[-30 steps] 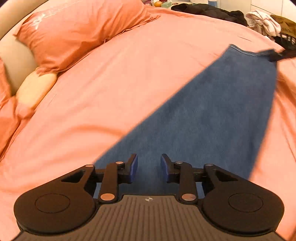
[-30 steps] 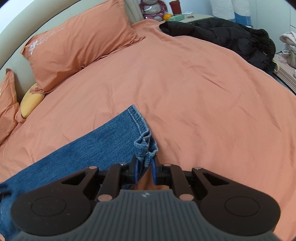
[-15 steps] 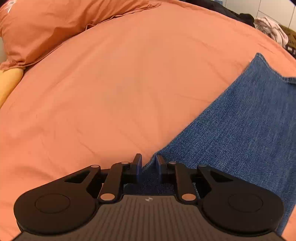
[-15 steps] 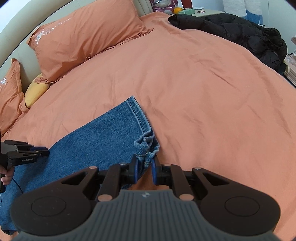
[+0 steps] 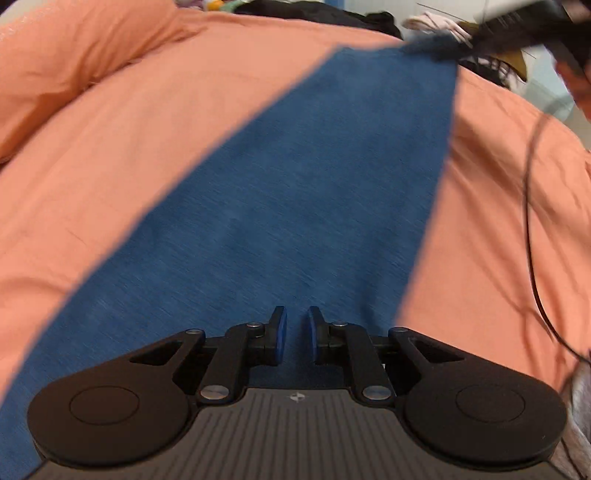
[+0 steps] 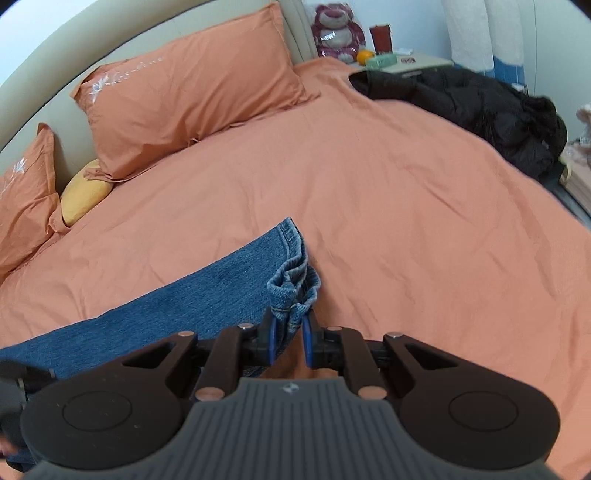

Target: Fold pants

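Observation:
Blue jeans (image 5: 314, 184) lie stretched across the orange bed cover (image 5: 129, 166). My left gripper (image 5: 297, 325) sits low over the wide near end of the leg. Its jaws are closing to a narrow gap with denim between the pads. At the far end, the right gripper (image 5: 443, 48) shows blurred, holding the hem. In the right wrist view my right gripper (image 6: 289, 328) is shut on the bunched hem (image 6: 293, 284), and the leg (image 6: 184, 299) runs off to the lower left.
Two orange pillows (image 6: 184, 99) and a yellow cushion (image 6: 85, 192) lie at the head of the bed. A black jacket (image 6: 480, 110) sprawls at the far right. Behind it a nightstand (image 6: 410, 62) carries a plush toy (image 6: 334, 29). A black cable (image 5: 532, 221) hangs at the right.
The left gripper swung from the leg's edge to over its middle, and its jaws narrowed. The right gripper rose slightly, still gripping the hem.

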`<control>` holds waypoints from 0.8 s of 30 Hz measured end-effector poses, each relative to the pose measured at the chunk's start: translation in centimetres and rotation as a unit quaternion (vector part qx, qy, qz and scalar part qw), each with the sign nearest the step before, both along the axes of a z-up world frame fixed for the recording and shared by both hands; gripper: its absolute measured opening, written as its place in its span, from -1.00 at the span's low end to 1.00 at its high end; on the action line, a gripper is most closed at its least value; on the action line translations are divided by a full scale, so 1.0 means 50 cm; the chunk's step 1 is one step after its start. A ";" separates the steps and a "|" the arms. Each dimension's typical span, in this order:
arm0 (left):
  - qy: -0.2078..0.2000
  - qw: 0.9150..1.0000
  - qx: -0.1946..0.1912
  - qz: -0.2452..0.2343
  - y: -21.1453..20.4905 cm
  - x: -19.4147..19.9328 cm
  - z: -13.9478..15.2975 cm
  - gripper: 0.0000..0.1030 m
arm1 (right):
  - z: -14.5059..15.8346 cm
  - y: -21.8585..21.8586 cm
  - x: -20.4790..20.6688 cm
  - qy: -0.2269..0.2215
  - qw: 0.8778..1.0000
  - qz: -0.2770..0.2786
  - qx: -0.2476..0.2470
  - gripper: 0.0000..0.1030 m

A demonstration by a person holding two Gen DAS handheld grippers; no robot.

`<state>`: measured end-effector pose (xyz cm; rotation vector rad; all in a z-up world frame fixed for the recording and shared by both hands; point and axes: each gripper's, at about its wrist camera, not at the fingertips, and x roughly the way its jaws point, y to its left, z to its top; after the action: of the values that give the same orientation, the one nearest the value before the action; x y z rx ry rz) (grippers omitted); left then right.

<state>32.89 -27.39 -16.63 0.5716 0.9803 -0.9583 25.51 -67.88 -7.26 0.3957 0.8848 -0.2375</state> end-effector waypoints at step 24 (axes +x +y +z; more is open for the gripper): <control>0.002 0.970 -0.094 0.222 0.420 -0.068 0.173 -0.86 | 0.266 0.561 0.091 -0.093 0.975 0.193 0.054 -0.82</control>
<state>29.50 -6.39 -7.97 0.1770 0.9555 -0.6392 30.09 -39.85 6.02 0.3333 0.7742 0.2040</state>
